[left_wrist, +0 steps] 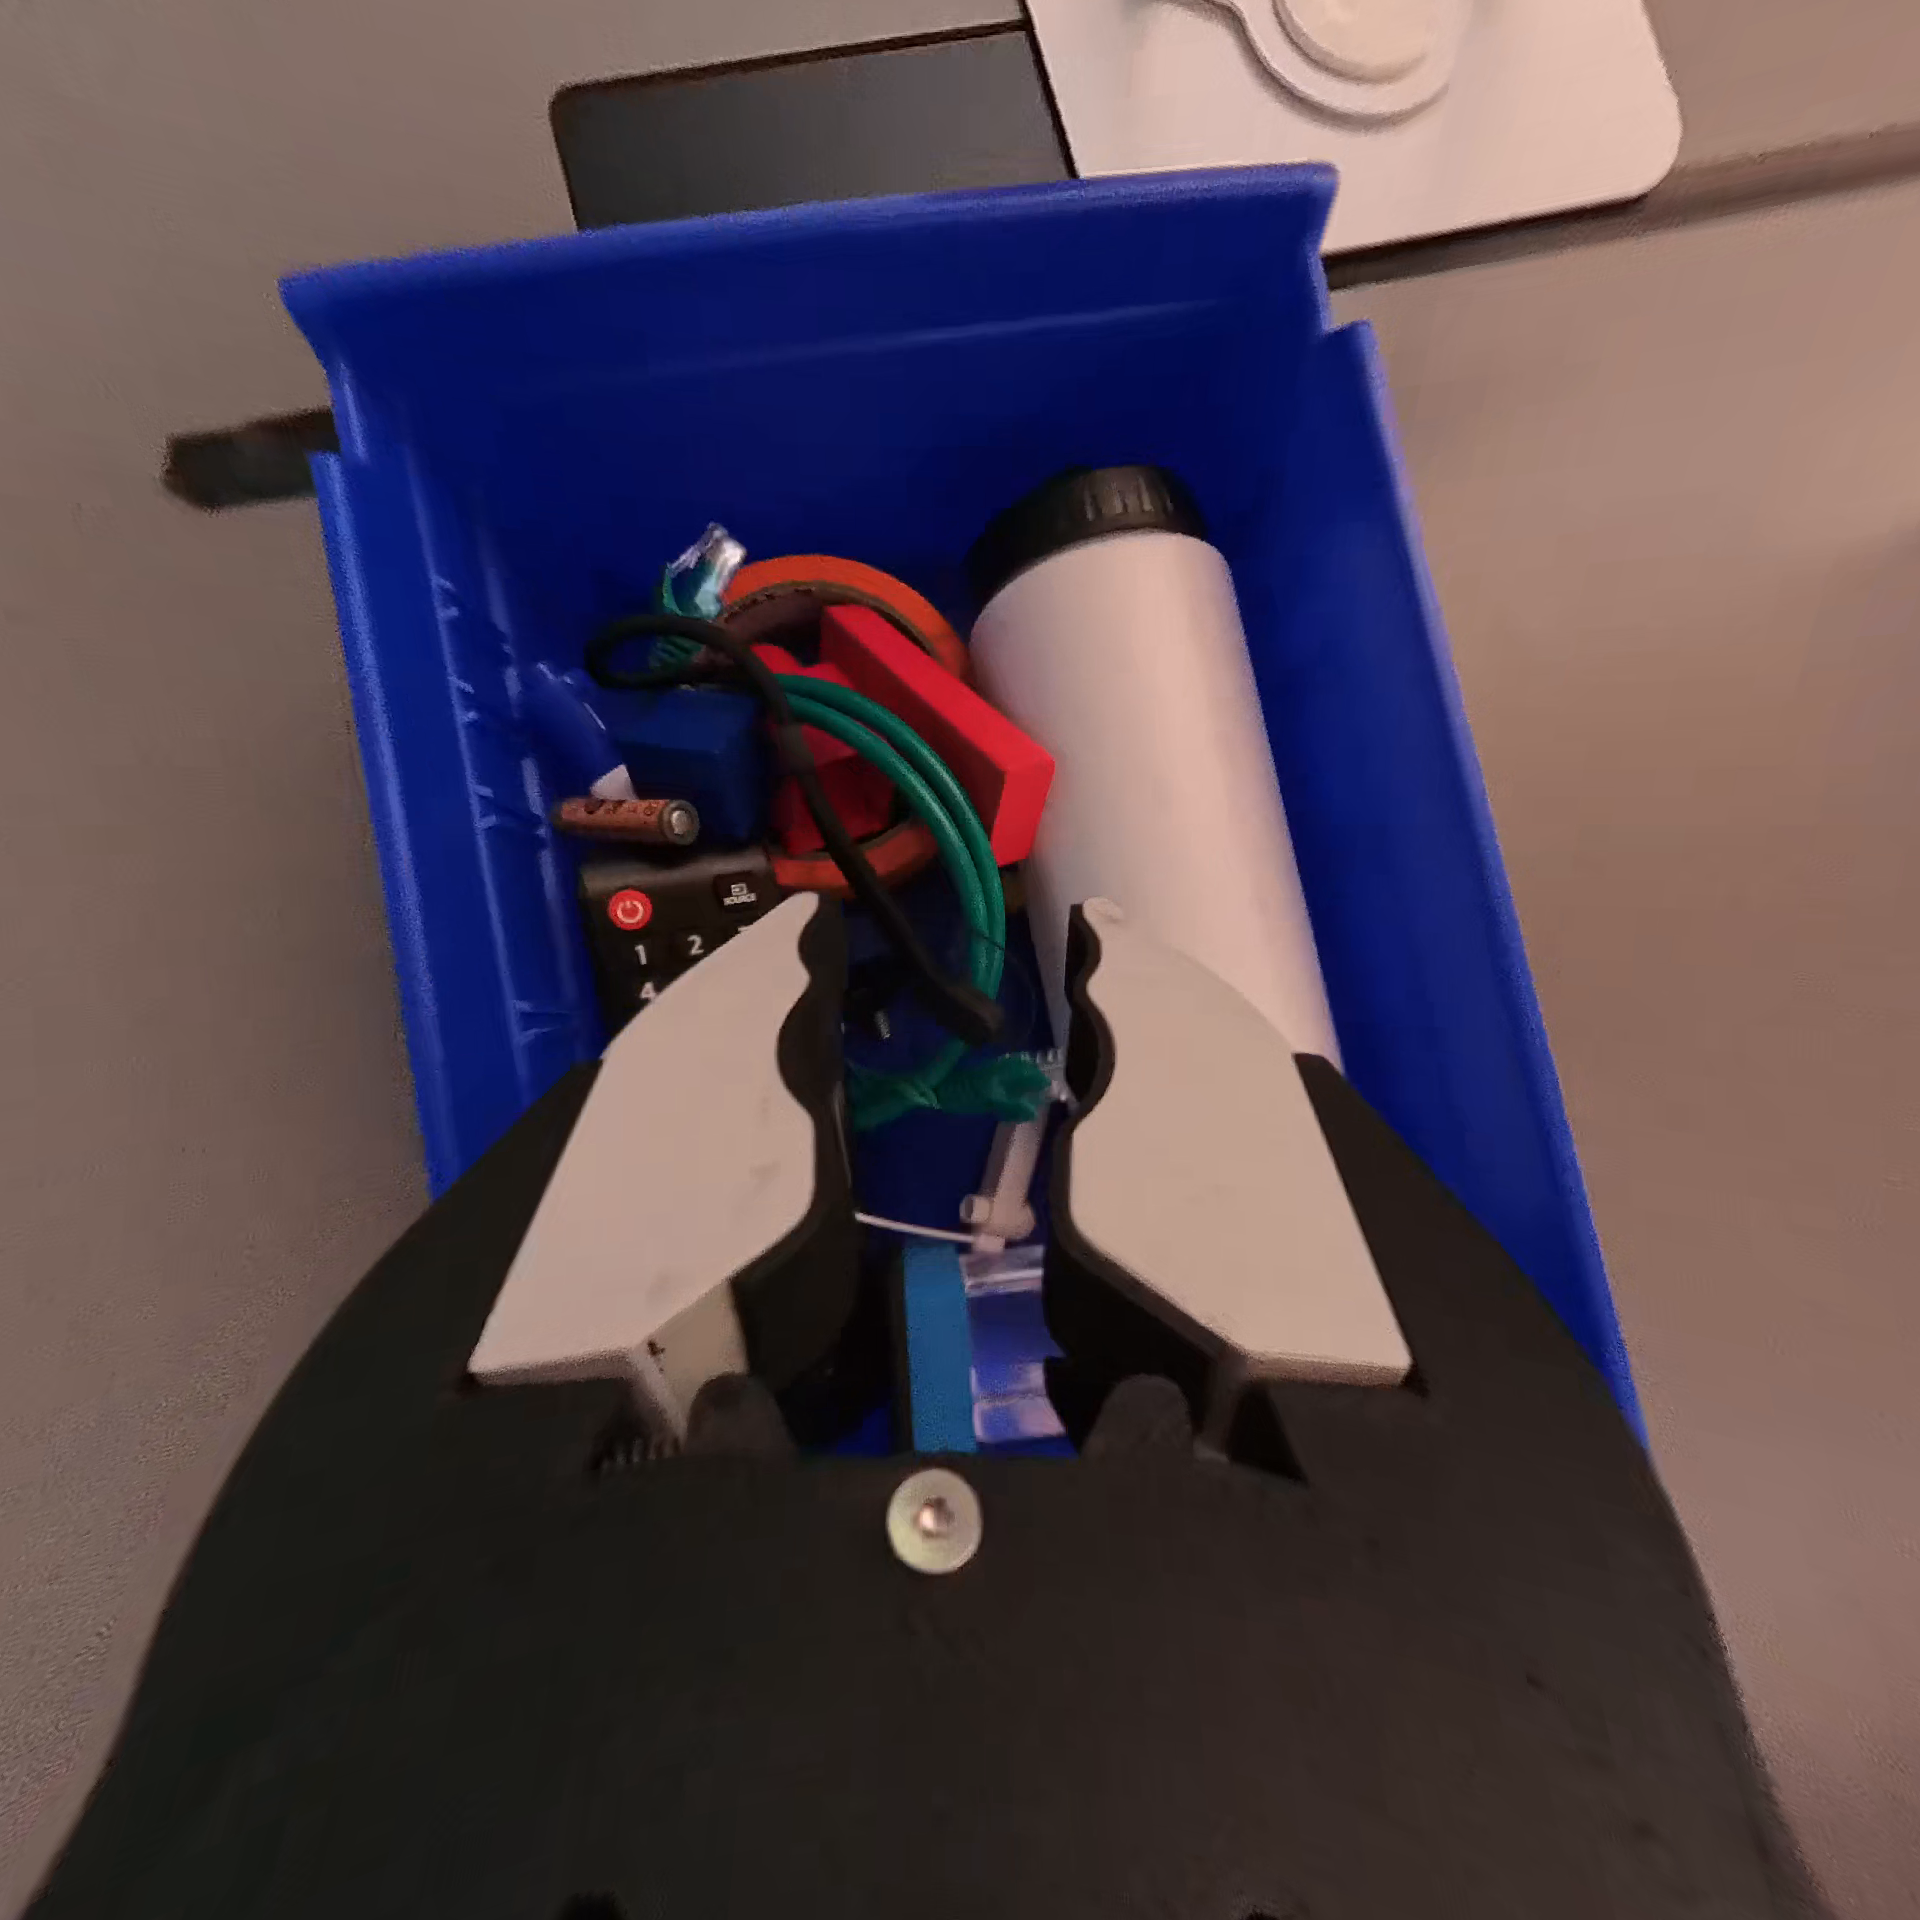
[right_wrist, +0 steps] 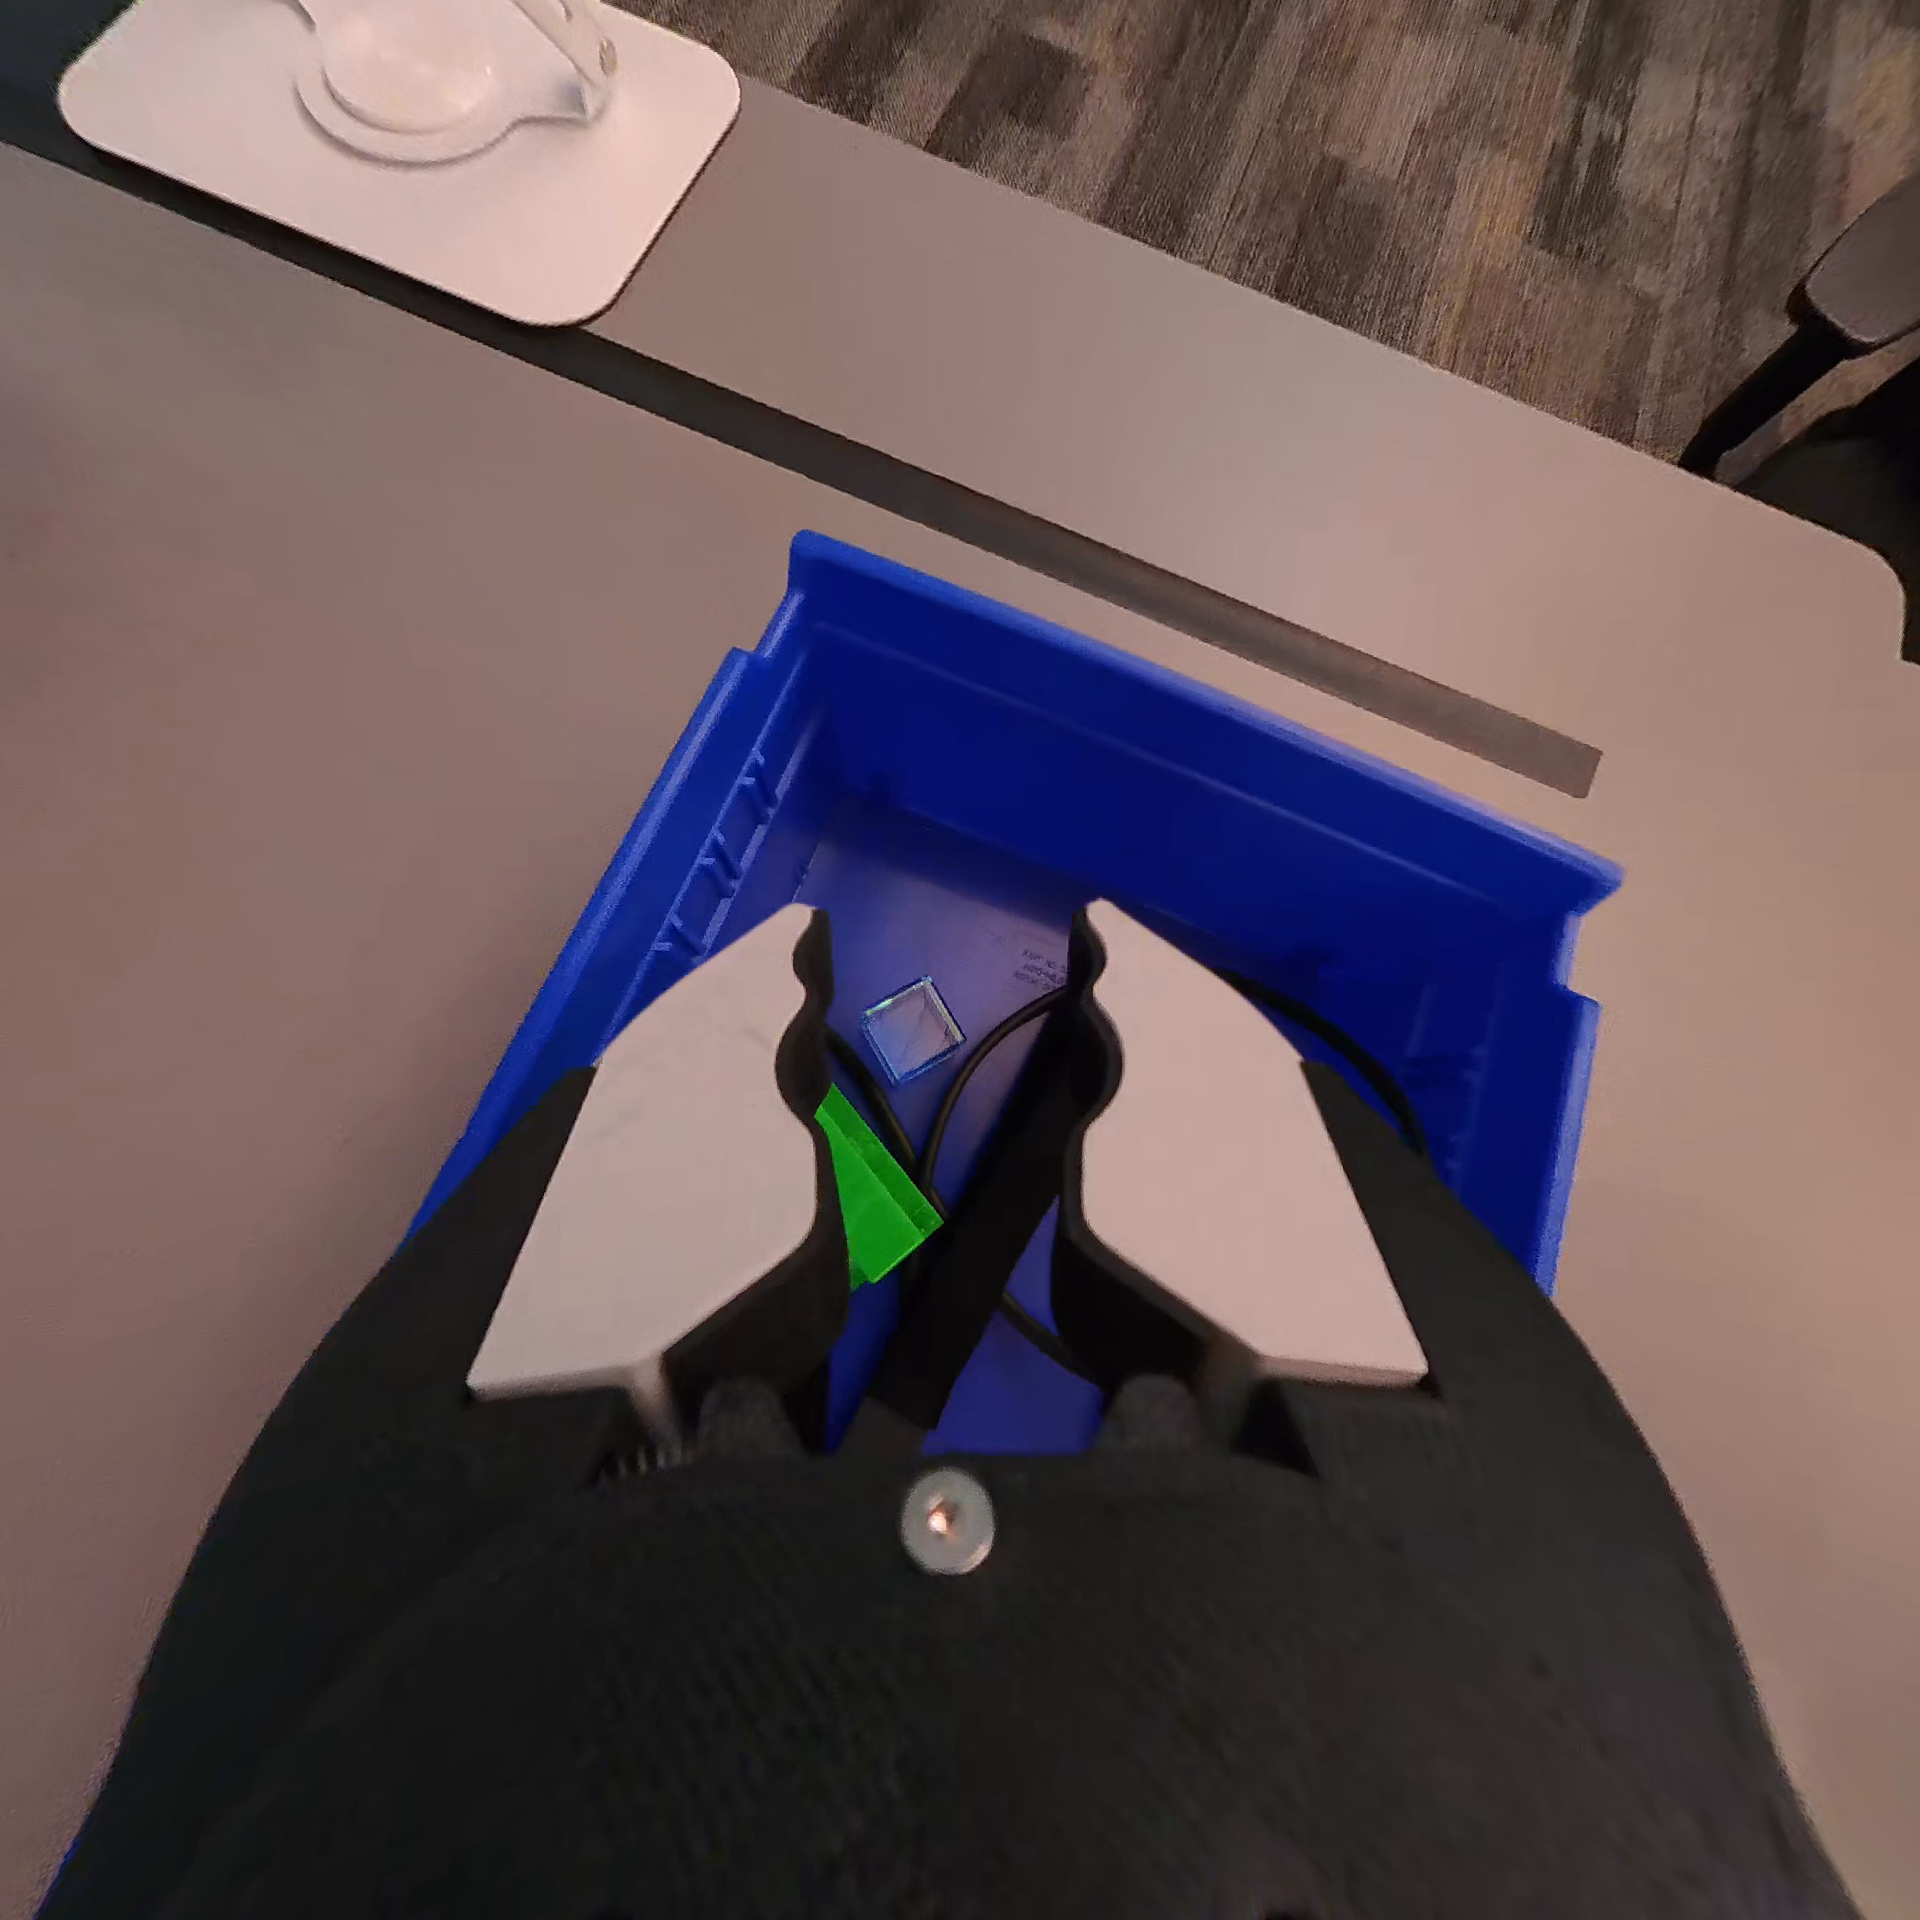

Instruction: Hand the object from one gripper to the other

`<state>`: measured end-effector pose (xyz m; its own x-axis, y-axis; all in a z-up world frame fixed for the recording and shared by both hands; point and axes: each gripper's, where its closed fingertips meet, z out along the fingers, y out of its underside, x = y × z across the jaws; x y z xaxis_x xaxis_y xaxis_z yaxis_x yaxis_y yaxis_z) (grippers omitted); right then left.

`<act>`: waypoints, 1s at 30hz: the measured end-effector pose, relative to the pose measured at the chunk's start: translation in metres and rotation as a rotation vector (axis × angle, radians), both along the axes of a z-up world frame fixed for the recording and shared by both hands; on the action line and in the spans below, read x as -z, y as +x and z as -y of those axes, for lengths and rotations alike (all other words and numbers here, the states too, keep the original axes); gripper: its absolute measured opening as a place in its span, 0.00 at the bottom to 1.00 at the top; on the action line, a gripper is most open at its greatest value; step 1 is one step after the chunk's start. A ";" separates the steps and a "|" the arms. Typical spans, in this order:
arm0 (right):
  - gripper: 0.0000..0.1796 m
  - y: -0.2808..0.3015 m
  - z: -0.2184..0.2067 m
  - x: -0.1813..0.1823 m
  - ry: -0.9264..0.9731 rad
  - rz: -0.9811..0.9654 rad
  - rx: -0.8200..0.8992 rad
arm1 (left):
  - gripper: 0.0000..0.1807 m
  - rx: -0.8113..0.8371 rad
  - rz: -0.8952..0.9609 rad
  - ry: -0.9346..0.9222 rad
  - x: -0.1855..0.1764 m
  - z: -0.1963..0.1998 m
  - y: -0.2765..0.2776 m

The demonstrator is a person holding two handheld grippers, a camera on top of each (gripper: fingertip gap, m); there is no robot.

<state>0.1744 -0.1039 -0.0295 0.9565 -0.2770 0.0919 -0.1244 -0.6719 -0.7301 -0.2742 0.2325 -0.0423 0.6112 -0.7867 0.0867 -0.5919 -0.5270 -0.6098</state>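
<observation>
No single handover object is declaring itself; neither gripper is holding anything. The left gripper (left_wrist: 945, 914) is hanging with its jaws spread over a blue bin (left_wrist: 810, 343) crowded with items: a white cylinder (left_wrist: 1143, 790) with a black cap is lying along the right wall, a red block (left_wrist: 935, 717) is resting over an orange tape roll (left_wrist: 842, 592), and a green cable (left_wrist: 925, 769) and a thin black cord (left_wrist: 821, 769) are looping across them. A battery (left_wrist: 629, 821) is lying just beside a black remote (left_wrist: 665, 925), whose lower part is disappearing behind the left finger. Nearer the gripper, a knotted green bundle, a clear piece and a light blue strip are showing only partly between the fingers.

The right gripper (right_wrist: 945, 920) is hanging, jaws likewise spread, over a second blue bin (right_wrist: 1195, 748). A small clear square (right_wrist: 914, 1029) is lying on the floor there; a green wedge (right_wrist: 873, 1195), a black bar (right_wrist: 977, 1226) and a black cord are partly hidden by the fingers. Both bins are sitting on a grey table (right_wrist: 312, 623), with a white pad (right_wrist: 416, 197) at the far edge, cut off by the frame.
</observation>
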 end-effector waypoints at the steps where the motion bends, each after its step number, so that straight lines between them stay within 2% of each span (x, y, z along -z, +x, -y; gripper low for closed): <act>1: 0.25 0.000 0.000 -0.001 0.007 0.000 -0.002 | 0.22 -0.021 0.014 -0.023 0.003 -0.004 0.000; 6: 0.25 0.001 0.000 0.002 0.007 -0.011 -0.004 | 0.20 -0.129 0.040 -0.019 0.012 -0.027 -0.014; 9: 0.25 0.003 0.001 0.007 -0.011 -0.014 -0.003 | 0.19 -0.103 0.071 -0.066 0.016 -0.024 -0.008; 13: 0.25 0.003 0.001 0.011 -0.022 -0.020 -0.007 | 0.17 -0.097 0.030 -0.060 0.028 -0.026 0.000; 16: 0.24 0.002 0.001 0.011 -0.027 -0.011 -0.013 | 0.10 -0.116 0.009 -0.043 0.035 -0.031 0.005; 20: 0.23 -0.001 -0.001 0.007 -0.016 -0.004 -0.026 | 0.10 -0.109 -0.079 -0.026 0.051 -0.034 0.003; 22: 0.23 -0.002 -0.001 0.007 -0.019 -0.001 -0.031 | 0.03 -0.082 -0.088 -0.020 0.055 -0.034 0.006; 23: 0.23 -0.002 0.000 0.007 -0.022 0.004 -0.032 | 0.03 -0.073 -0.092 -0.018 0.055 -0.033 0.006; 26: 0.23 -0.002 0.000 0.005 -0.028 0.017 -0.033 | 0.03 -0.063 -0.103 0.014 0.040 -0.031 0.002; 30: 0.22 -0.004 -0.001 -0.002 -0.011 0.035 -0.035 | 0.02 -0.043 0.003 0.123 -0.012 -0.020 0.004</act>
